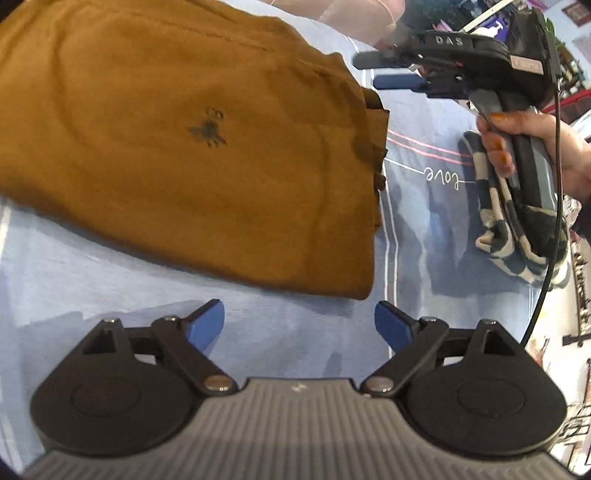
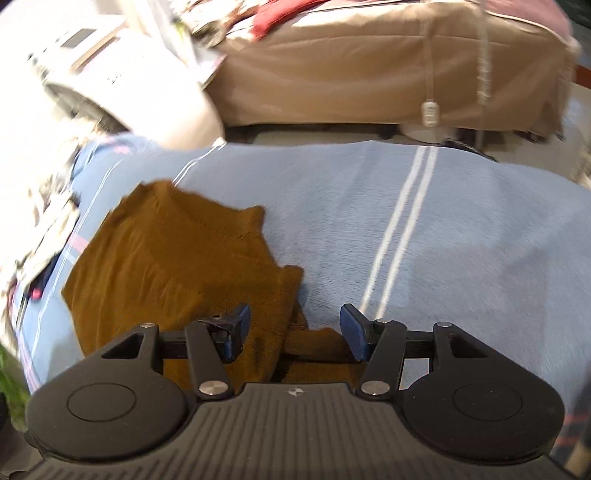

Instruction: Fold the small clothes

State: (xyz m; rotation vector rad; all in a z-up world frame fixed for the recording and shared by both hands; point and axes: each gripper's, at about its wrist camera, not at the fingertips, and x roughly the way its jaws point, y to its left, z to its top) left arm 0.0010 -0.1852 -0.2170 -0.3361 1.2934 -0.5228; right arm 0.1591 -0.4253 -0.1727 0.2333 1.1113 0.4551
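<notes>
Brown shirt looks soft and floppy, so pinch its near right corner; left claw and right claw both released.

Home, likely a bedroom or living room. Work surface is a soft light-blue blanket with white stripes and "love" stitched on it. Behind it a bed or couch under a tan cover, red cloth on top. Cluttered household items at edges.
</notes>
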